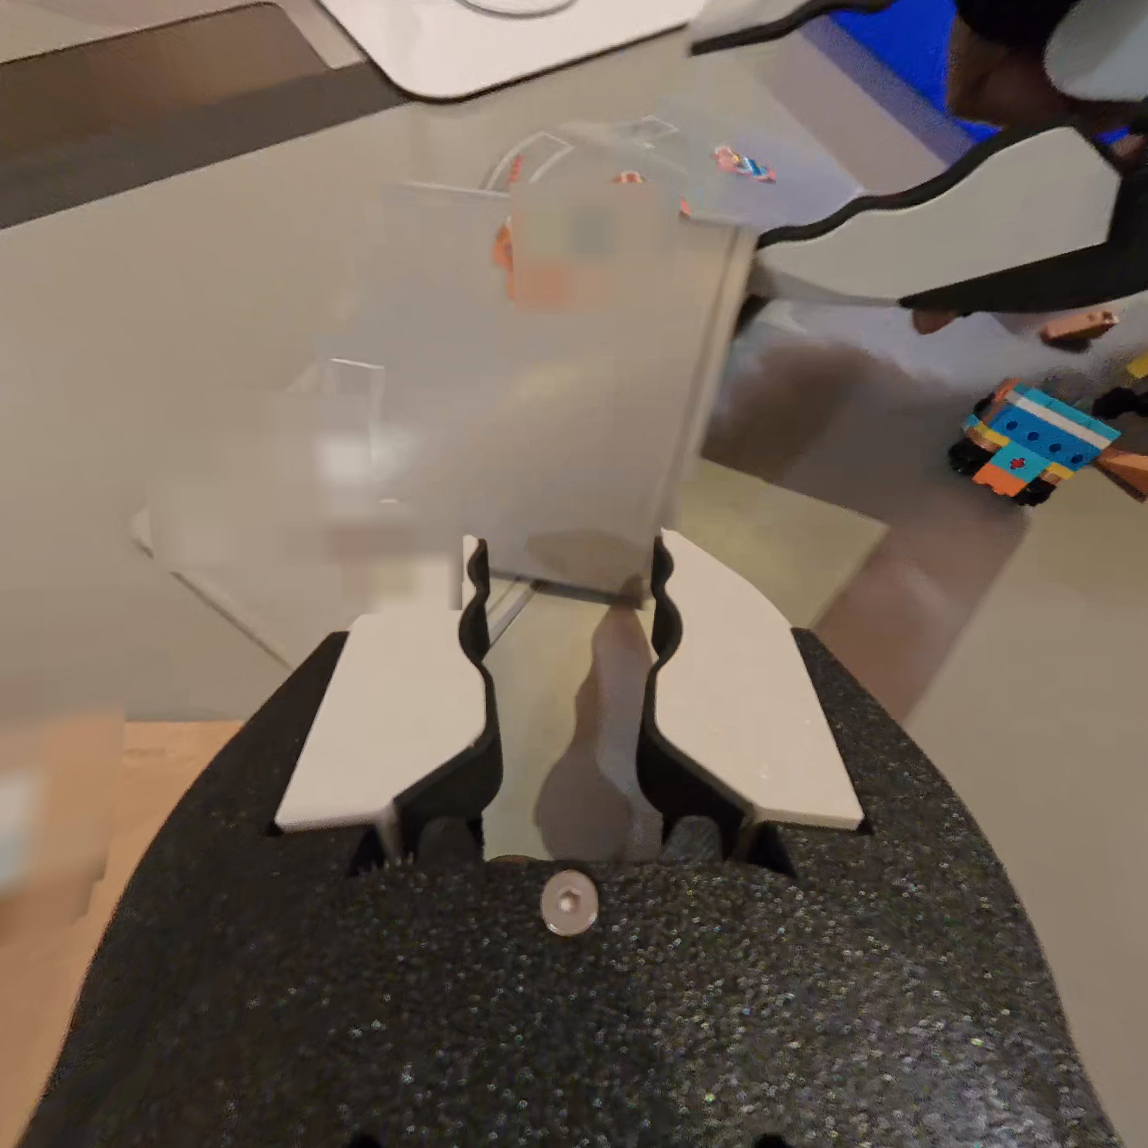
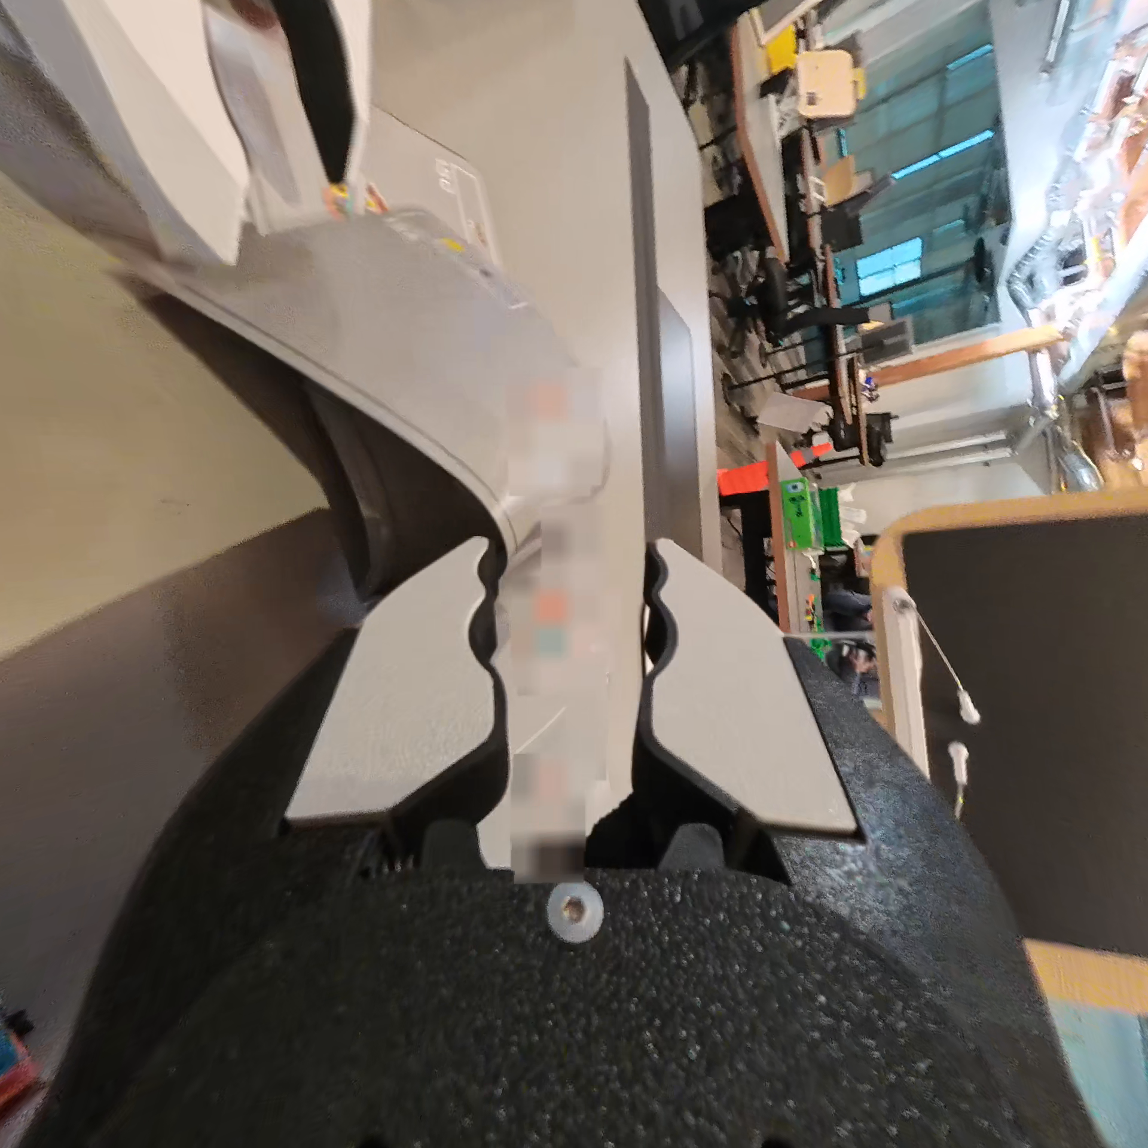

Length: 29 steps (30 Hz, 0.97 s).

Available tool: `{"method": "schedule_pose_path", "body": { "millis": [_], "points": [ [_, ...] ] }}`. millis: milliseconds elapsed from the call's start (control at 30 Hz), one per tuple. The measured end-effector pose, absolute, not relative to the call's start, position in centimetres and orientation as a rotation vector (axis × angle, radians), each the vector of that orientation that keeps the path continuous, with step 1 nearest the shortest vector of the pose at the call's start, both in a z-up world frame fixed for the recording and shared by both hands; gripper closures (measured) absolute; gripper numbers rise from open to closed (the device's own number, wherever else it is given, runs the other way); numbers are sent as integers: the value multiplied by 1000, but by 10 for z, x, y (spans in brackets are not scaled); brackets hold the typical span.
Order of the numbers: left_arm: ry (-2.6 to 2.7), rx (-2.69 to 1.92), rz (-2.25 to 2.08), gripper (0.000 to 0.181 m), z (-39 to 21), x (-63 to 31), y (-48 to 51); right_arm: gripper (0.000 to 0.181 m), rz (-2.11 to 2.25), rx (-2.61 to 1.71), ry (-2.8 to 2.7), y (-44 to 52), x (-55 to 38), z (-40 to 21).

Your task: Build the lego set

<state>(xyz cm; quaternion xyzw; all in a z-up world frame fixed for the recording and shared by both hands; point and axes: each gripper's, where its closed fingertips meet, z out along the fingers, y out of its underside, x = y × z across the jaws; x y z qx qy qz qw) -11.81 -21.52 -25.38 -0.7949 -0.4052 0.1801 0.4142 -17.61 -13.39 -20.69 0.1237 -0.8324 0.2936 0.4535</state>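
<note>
A grey instruction booklet (image 1: 590, 404) lies open on the grey table, with one page standing up and curling. My left gripper (image 1: 568, 559) is open and empty, its fingertips just short of that page's lower edge. My right gripper (image 1: 727, 143) comes in from the upper right, open, with its lower finger (image 1: 932, 205) against the page's far edge. In the right wrist view the curved page (image 2: 385, 348) runs past the left fingertip of my right gripper (image 2: 568, 559), whose jaws stand apart. A partly built blue, orange and white lego vehicle (image 1: 1043, 447) stands on the table at the right.
A loose brown lego piece (image 1: 1078, 326) lies behind the vehicle. Clear plastic bags with small coloured pieces (image 1: 742, 164) lie behind the booklet. A white flat object (image 1: 497, 50) sits at the far edge. A wooden surface (image 1: 155, 745) shows at the lower left.
</note>
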Motion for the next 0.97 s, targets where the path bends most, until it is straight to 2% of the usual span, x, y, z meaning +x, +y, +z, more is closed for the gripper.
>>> {"method": "schedule_pose_path", "body": {
  "millis": [33, 300, 600, 833, 967],
  "points": [
    [-1036, -1971, 461, 131, -252, -119, -222, 136, 732, 276, -2037, -130, -178, -203],
    [-1082, -1835, 347, 130, -245, -117, -228, 144, 844, 77, -1968, -107, -186, -180],
    [-1005, -1895, 308, 130, -248, -114, -195, 161, 913, -253, -2065, -86, -197, -196],
    [-976, -1836, 341, 131, -240, -116, -195, 171, 1273, -658, -2117, -80, -197, -199],
    [-961, -1820, 368, 131, -236, -117, -197, 174, 1448, -746, -2079, -80, -197, -192]
  ]
}}
